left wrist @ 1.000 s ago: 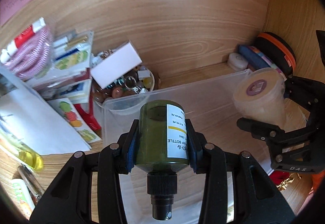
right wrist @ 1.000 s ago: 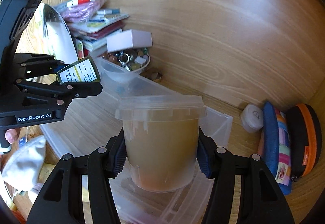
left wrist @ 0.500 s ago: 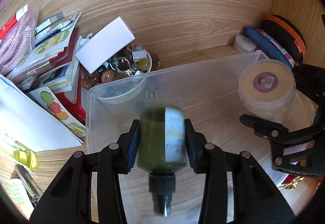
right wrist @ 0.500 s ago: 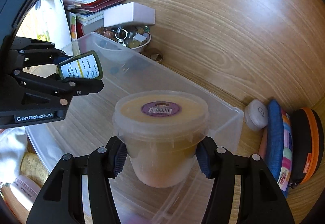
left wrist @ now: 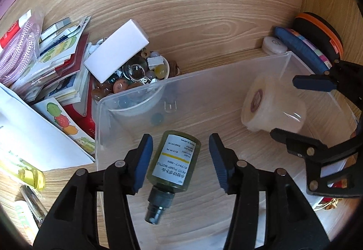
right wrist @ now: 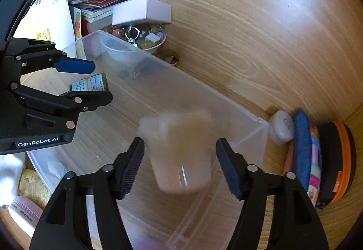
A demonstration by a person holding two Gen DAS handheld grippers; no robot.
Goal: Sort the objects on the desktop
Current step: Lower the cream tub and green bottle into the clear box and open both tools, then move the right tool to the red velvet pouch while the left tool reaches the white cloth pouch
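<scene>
Bottle [left wrist: 173, 163] and tub [right wrist: 179, 154] lie inside a clear bin [left wrist: 136, 100] on the wooden table [left wrist: 204, 12]; both hand-held grippers, left [left wrist: 179, 160] and right [right wrist: 180, 165], are spread.

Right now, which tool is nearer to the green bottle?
Left. The left tool is open around the green bottle, a pad on either side of it. The right tool is open around the tub, farther along the bin.

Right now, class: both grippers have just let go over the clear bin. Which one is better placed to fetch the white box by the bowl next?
Left. The left gripper, open, hangs at the bin's end nearest the white box; the right gripper sits at the far end.
</scene>
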